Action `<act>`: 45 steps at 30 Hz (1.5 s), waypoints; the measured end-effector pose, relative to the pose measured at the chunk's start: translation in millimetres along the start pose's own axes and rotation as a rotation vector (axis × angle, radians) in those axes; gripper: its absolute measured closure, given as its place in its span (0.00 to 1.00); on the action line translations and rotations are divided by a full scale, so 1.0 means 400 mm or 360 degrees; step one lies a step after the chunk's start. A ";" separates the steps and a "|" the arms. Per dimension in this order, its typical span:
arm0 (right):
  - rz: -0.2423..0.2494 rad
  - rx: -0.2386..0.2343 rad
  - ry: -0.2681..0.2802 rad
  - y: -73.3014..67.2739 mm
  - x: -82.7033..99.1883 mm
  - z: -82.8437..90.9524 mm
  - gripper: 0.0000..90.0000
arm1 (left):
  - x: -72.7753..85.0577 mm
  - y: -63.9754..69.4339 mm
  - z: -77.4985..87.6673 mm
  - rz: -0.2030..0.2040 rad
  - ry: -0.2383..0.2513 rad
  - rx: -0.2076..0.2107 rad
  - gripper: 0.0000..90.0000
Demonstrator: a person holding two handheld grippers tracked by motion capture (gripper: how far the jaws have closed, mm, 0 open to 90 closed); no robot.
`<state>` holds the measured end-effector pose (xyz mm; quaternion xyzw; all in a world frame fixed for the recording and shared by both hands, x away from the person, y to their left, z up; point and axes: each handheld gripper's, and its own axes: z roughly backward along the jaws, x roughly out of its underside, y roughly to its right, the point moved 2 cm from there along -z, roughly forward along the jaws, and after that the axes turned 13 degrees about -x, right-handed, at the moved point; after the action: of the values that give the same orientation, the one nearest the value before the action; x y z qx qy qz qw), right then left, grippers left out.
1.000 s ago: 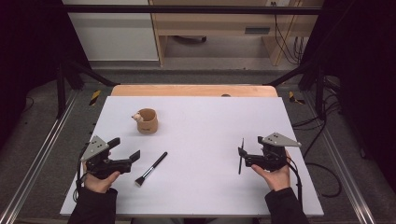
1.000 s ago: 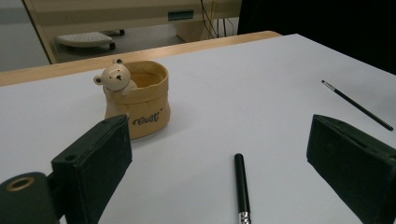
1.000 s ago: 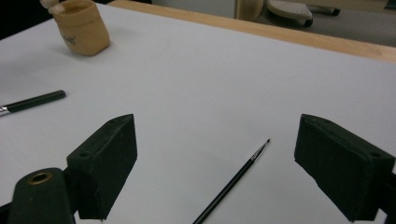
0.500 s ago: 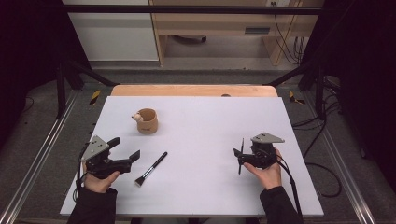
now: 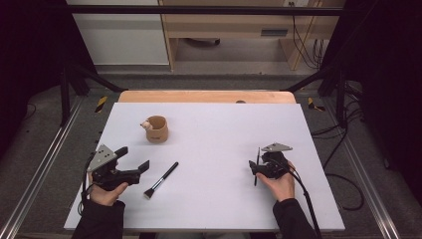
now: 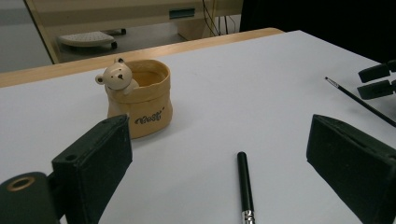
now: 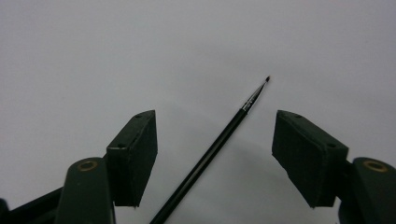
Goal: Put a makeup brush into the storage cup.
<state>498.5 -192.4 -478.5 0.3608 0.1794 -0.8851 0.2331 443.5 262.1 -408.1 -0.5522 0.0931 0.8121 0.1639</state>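
Right hand-held gripper (image 7: 215, 158) half-open, jaws just closing astride the thin liner brush (image 7: 219, 140) on the table (image 5: 214, 124) — centre on its handle, then squeeze gently.

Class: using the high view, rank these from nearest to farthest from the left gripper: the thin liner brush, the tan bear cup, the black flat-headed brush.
1. Black flat-headed brush, just right of the left gripper.
2. Tan bear cup, farther back.
3. Thin black liner brush, far right, between the right gripper's jaws.
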 end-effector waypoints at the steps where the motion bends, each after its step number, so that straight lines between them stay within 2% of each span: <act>1: 0.0015 0.0011 -0.0011 0.001 0.001 -0.003 0.37 | 0.000 0.000 -0.001 0.0001 -0.0002 0.0000 0.07; 3: 0.0017 0.0011 -0.0012 0.001 0.002 -0.005 0.39 | 0.001 0.000 -0.001 0.0006 -0.0002 0.0000 0.07; 5: 0.0017 0.0010 -0.0033 0.001 0.004 -0.009 0.43 | 0.001 0.001 -0.002 0.0006 -0.0003 -0.0002 0.07; 6: 0.0020 0.0010 -0.0056 0.000 0.006 -0.012 0.49 | 0.002 0.000 -0.003 0.0007 -0.0006 -0.0001 0.07; 10: 0.0019 0.0019 -0.0086 0.000 0.010 -0.017 0.54 | 0.002 0.000 -0.005 0.0002 -0.0010 -0.0003 0.07; 11: 0.0041 0.0027 -0.0114 0.001 0.013 -0.022 0.57 | 0.002 0.000 -0.005 0.0001 -0.0011 -0.0002 0.07; 17: 0.0027 0.0010 -0.0128 -0.003 0.014 -0.023 0.63 | 0.002 0.003 -0.002 0.0003 -0.0005 0.0000 0.07; 24: 0.0025 -0.0032 -0.0132 -0.008 0.015 -0.024 0.76 | 0.001 0.005 -0.003 -0.0005 -0.0006 0.0000 0.07; 37: 0.0016 -0.0067 -0.0140 -0.012 0.014 -0.022 0.85 | 0.002 0.009 -0.005 -0.0024 -0.0014 0.0000 0.07; 45: 0.0020 -0.0040 -0.0159 -0.009 0.013 -0.018 0.88 | 0.002 0.009 -0.005 -0.0023 -0.0014 0.0000 0.07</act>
<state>497.2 -187.2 -486.7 0.3143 0.1763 -0.8982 0.2518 443.5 258.3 -409.7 -0.5493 0.0883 0.8133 0.1702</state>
